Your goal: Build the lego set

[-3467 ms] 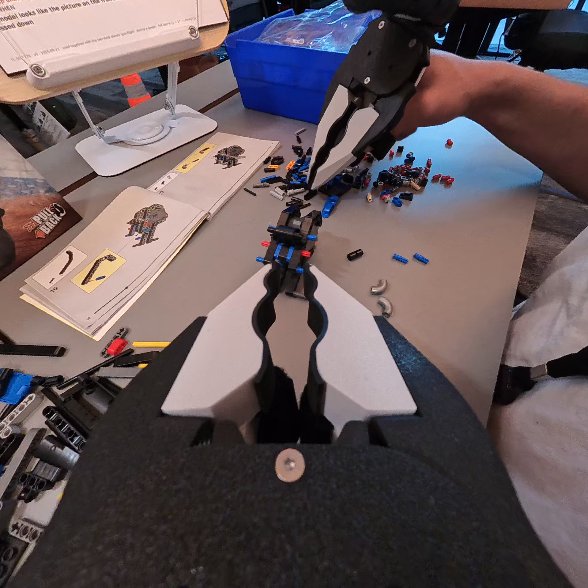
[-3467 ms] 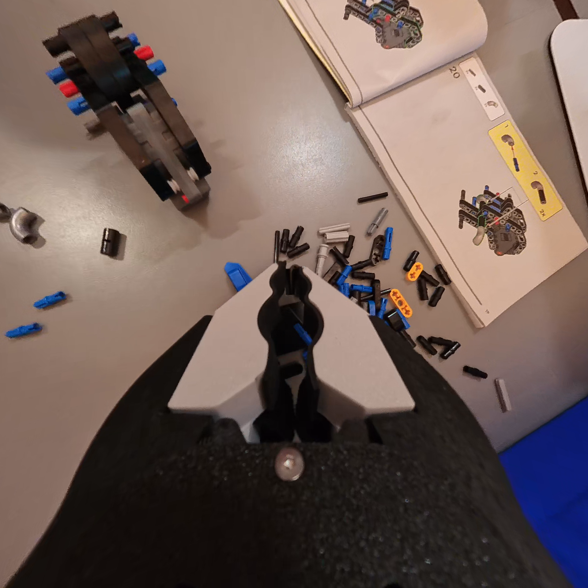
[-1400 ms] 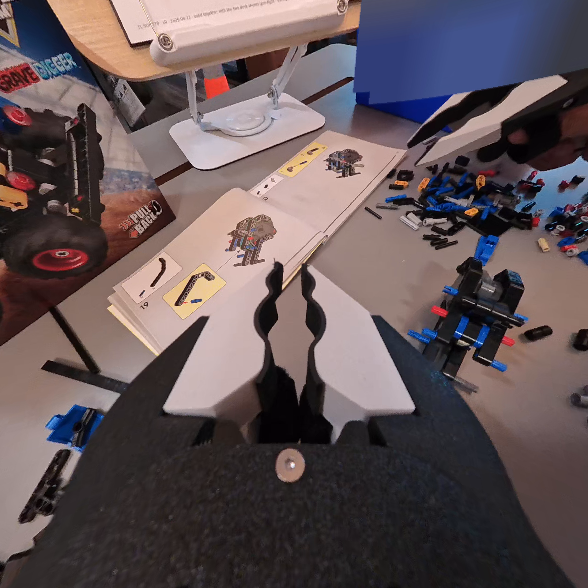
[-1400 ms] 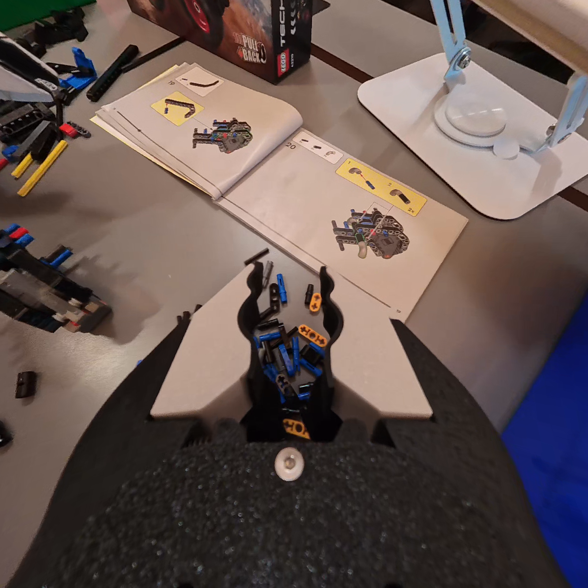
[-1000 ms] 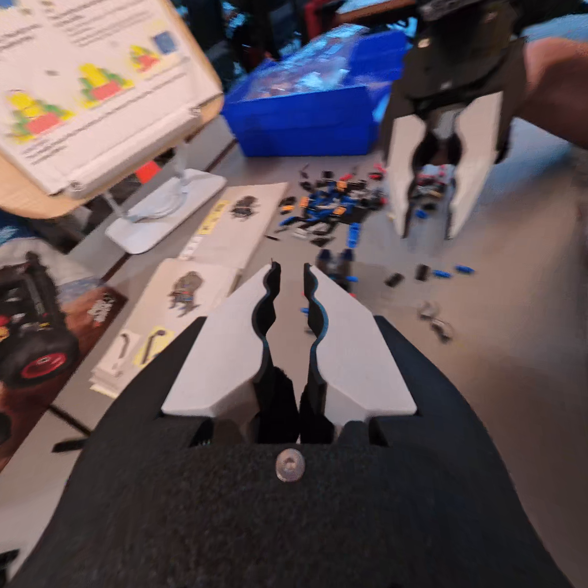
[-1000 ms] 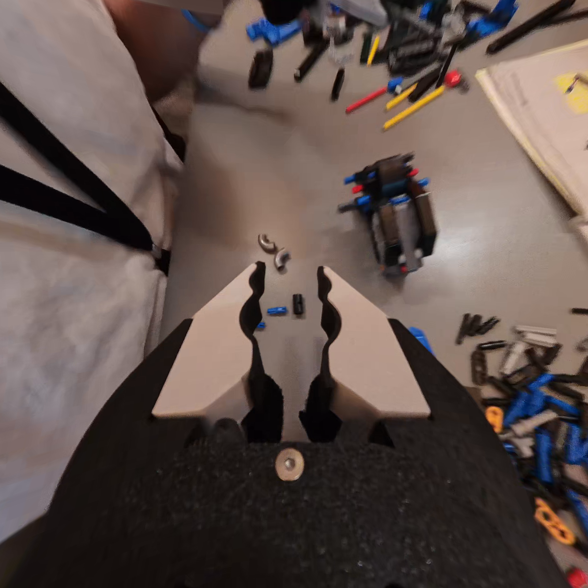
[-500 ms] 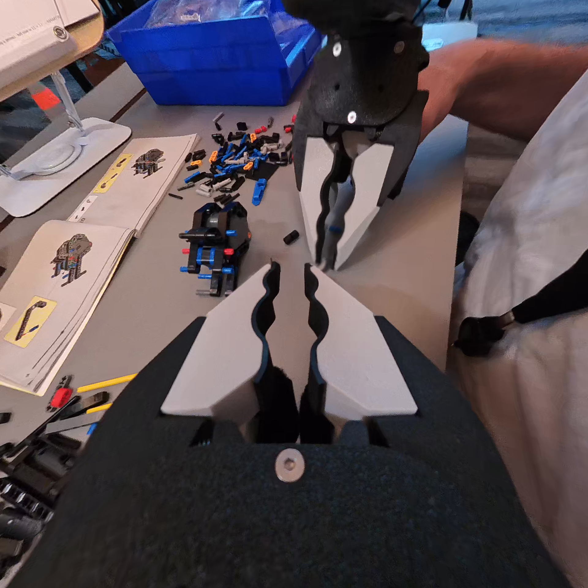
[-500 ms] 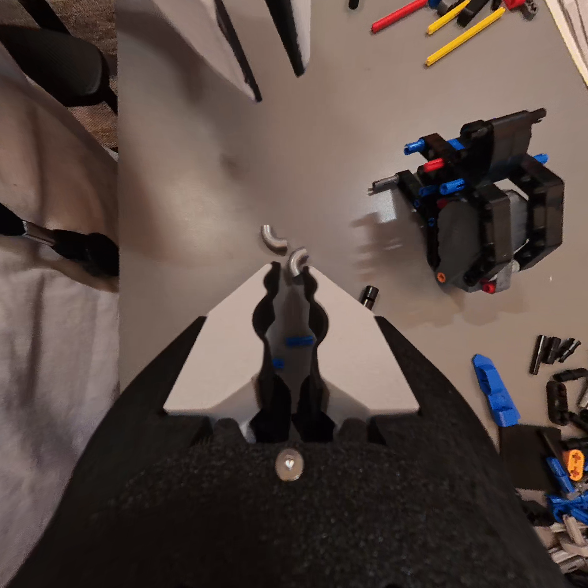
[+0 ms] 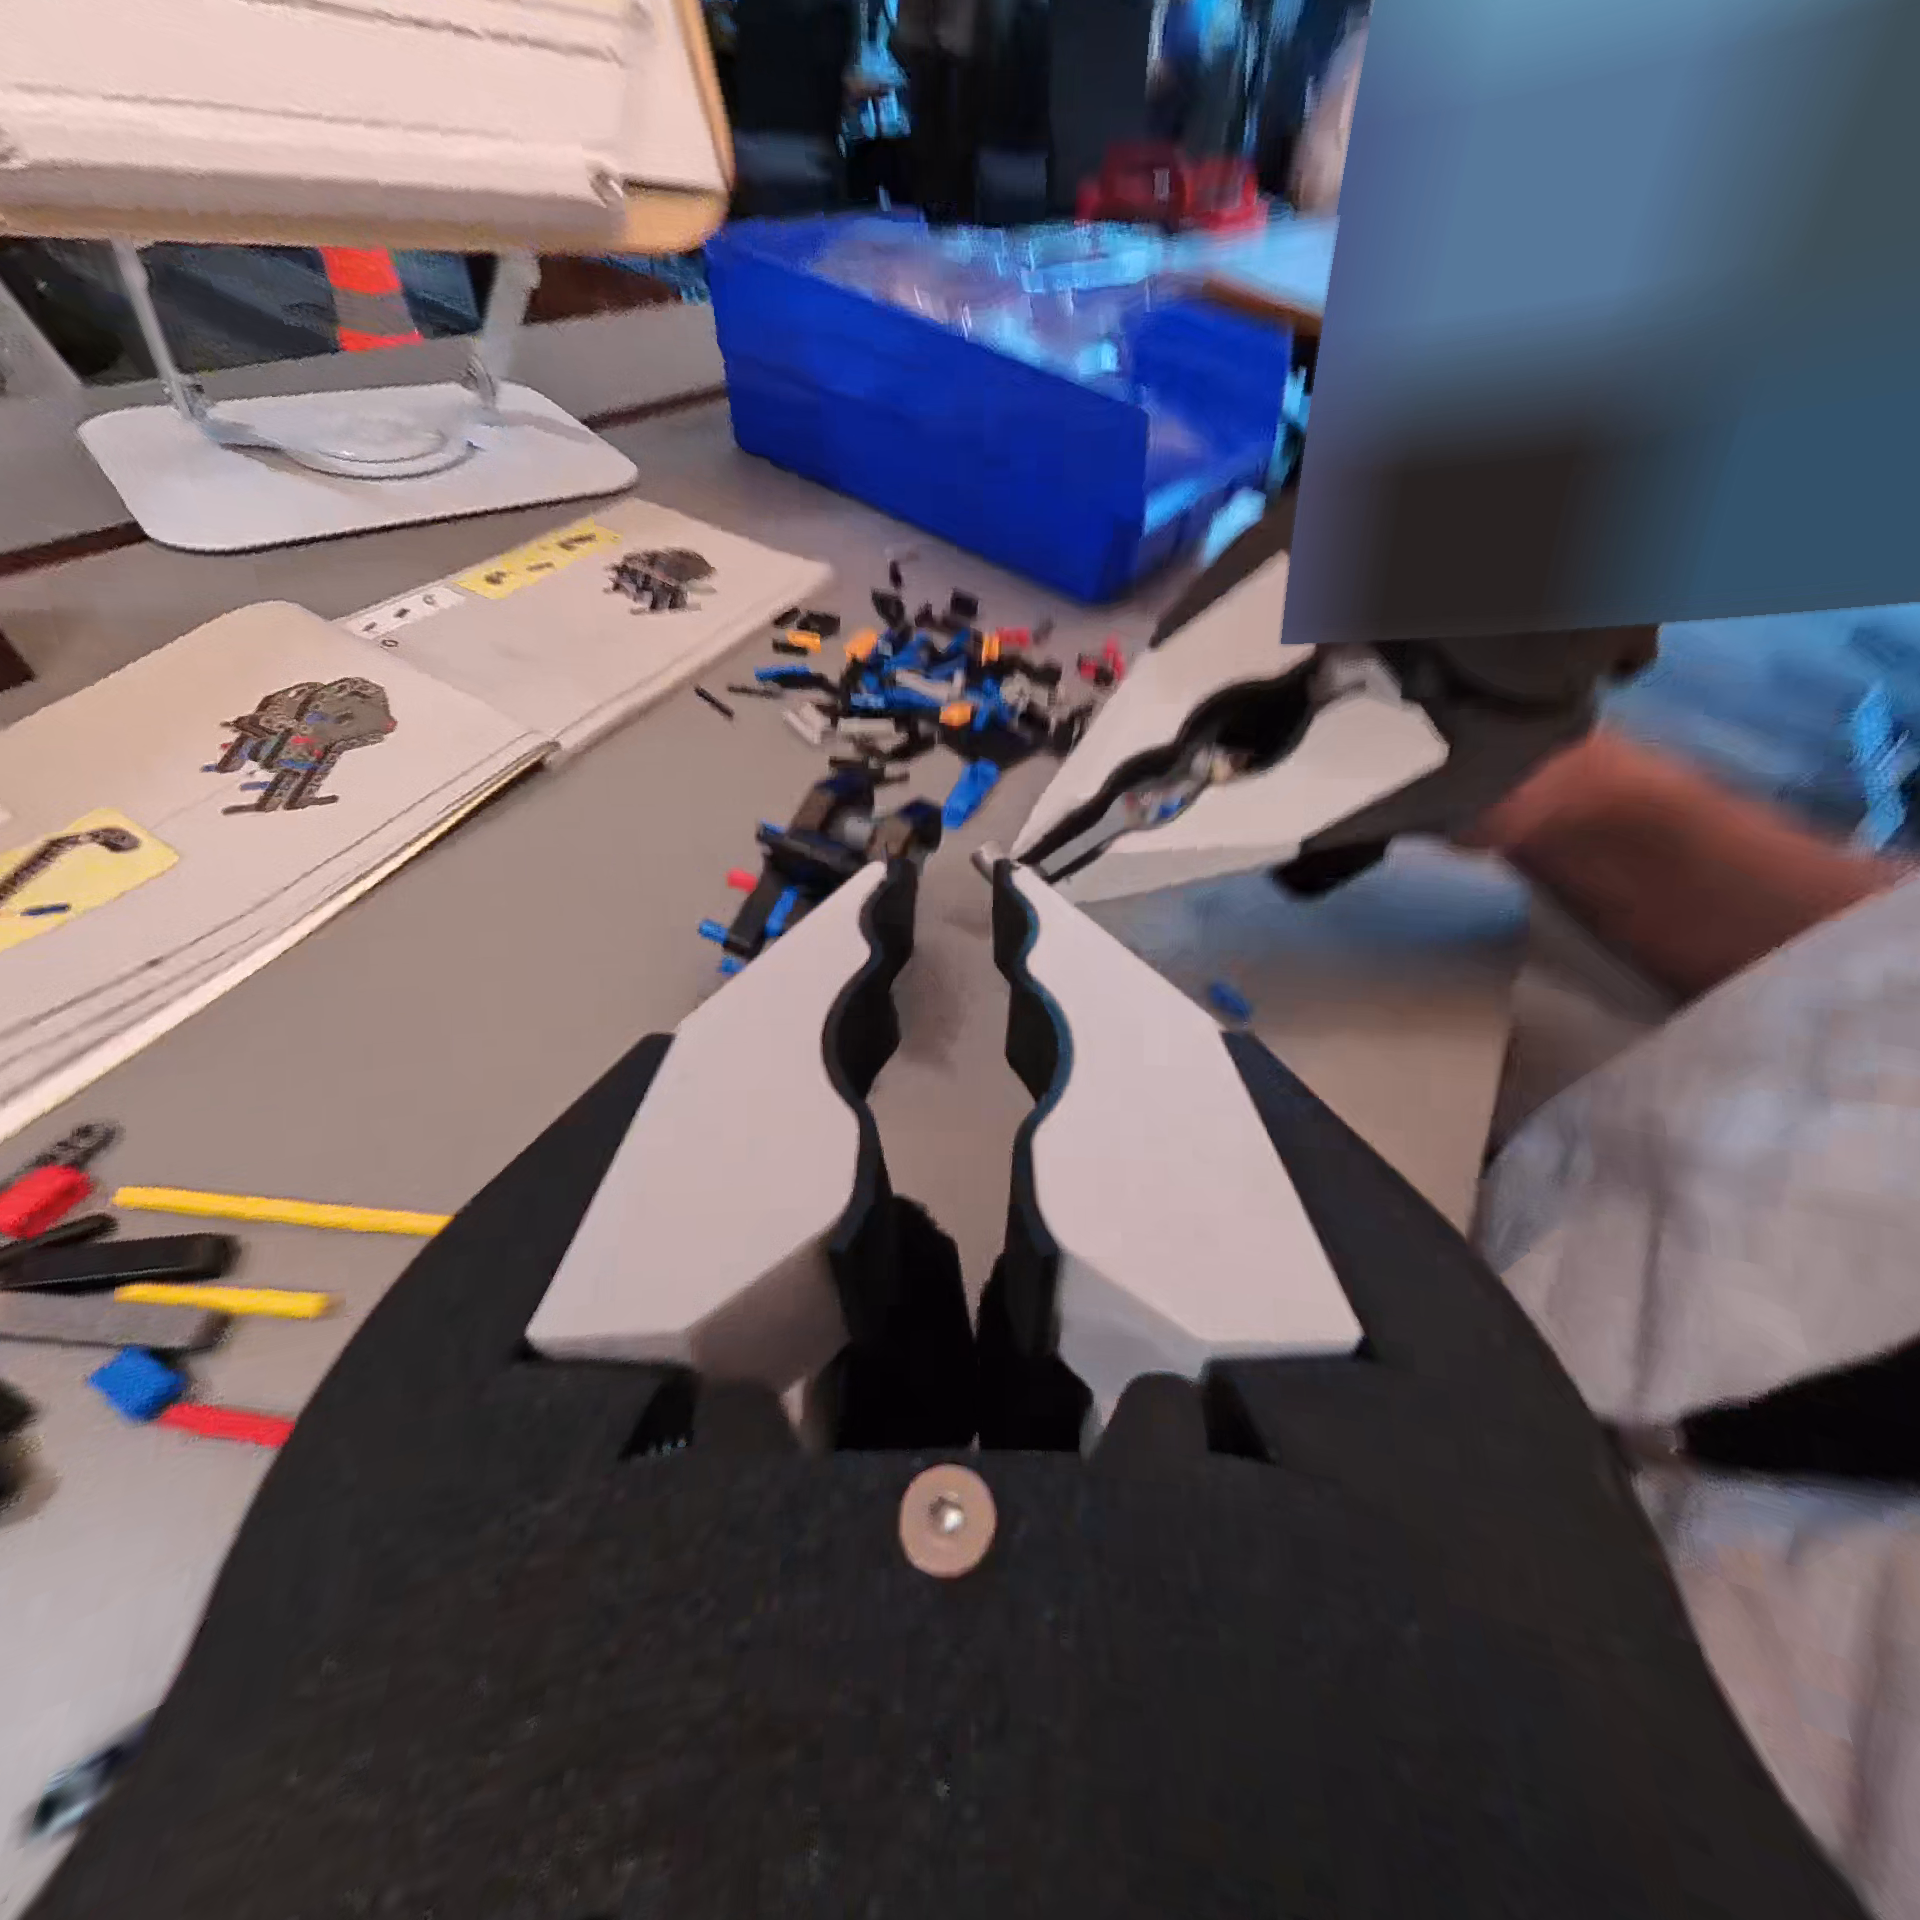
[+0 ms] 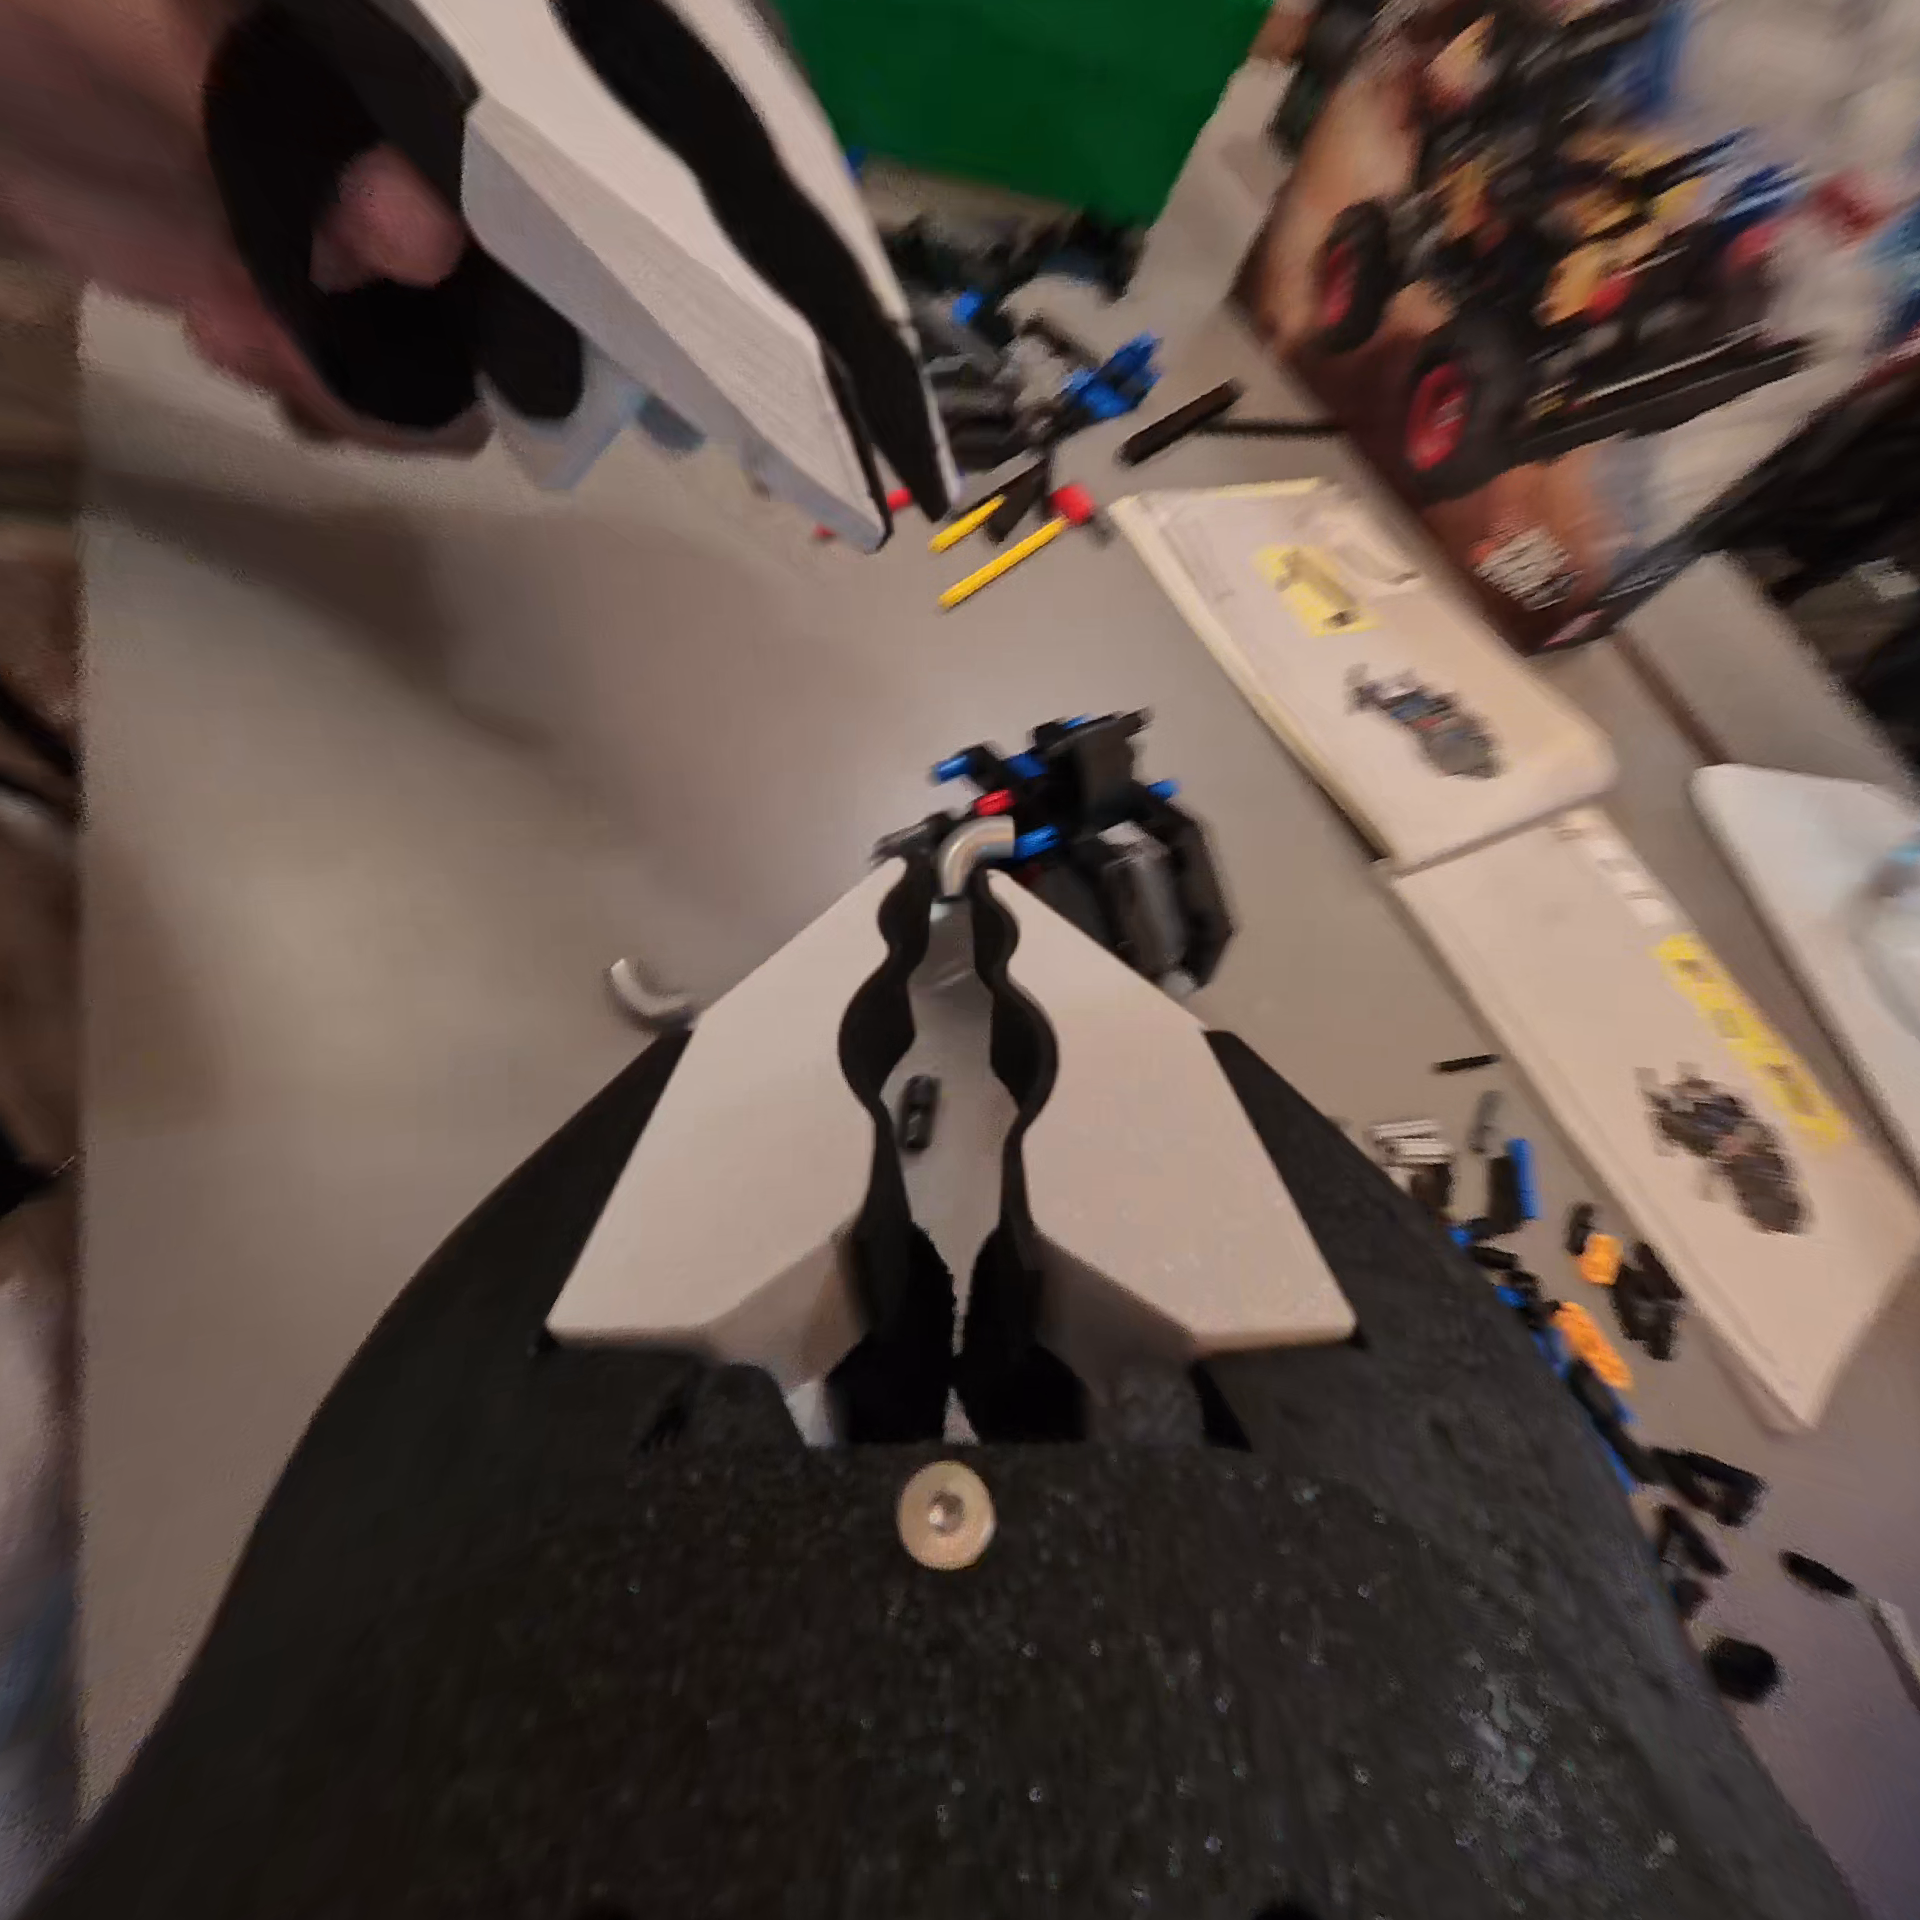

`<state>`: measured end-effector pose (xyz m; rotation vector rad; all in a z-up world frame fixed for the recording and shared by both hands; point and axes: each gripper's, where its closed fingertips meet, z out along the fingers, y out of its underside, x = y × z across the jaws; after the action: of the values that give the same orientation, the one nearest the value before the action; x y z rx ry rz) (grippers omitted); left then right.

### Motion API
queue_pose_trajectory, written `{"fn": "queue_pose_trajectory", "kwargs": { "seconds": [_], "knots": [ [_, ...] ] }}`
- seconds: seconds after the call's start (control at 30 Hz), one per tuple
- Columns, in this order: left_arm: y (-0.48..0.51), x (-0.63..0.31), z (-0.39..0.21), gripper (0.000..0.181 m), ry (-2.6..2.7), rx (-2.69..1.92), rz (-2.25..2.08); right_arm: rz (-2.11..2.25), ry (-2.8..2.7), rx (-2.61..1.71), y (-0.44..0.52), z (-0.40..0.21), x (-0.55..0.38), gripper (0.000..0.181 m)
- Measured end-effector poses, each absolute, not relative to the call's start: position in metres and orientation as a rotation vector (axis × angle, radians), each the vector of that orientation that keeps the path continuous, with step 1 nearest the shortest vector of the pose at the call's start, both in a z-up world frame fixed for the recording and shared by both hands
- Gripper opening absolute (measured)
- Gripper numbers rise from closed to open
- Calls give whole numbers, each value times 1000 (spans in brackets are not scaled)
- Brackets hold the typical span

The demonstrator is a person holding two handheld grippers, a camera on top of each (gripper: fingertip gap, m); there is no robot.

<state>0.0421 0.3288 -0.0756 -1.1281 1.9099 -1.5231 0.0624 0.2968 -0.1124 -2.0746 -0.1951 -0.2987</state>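
Observation:
The partly built black, blue and red model [image 10: 1101, 831] lies on the grey table, also in the left wrist view [image 9: 831, 842]. My right gripper [image 10: 951, 878] is shut on a silver curved elbow piece [image 10: 966, 847], held just in front of the model. A second silver elbow [image 10: 644, 992] lies on the table to its left. My left gripper [image 9: 943, 871] is slightly open and empty, above the table just short of the model. In the left wrist view the right gripper [image 9: 997, 857] comes in from the right, almost tip to tip with it.
An open instruction booklet [image 9: 312, 748] lies at the left, a pile of small pins [image 9: 914, 675] beyond the model, a blue bin [image 9: 987, 416] and a white stand [image 9: 364, 447] behind. Yellow axles [image 9: 270, 1210] and beams lie near left. The set box [image 10: 1558, 260] stands far right. About 6 cm separates my left fingertips from my right.
My right gripper has closed on one silver elbow, lifted it off the table and turned toward the model. My left gripper has swung round toward the model and the booklet.

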Motion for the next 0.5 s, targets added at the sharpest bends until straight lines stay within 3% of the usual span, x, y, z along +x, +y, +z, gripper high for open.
{"fn": "queue_pose_trajectory", "kwargs": {
  "seconds": [0.03, 0.27, 0.5],
  "knots": [
    [328, 47, -68, 13, 1847, -1190, -1617, -352, -163, -2019, 299, -102, 70, 7],
    [310, 71, -51, 20, 1636, -1440, -2048, -537, -27, -1800, 309, -64, 87, 6],
    [304, 77, -39, 19, 1593, -1420, -2126, -627, -37, -1740, 311, -54, 82, 7]
  ]
}}
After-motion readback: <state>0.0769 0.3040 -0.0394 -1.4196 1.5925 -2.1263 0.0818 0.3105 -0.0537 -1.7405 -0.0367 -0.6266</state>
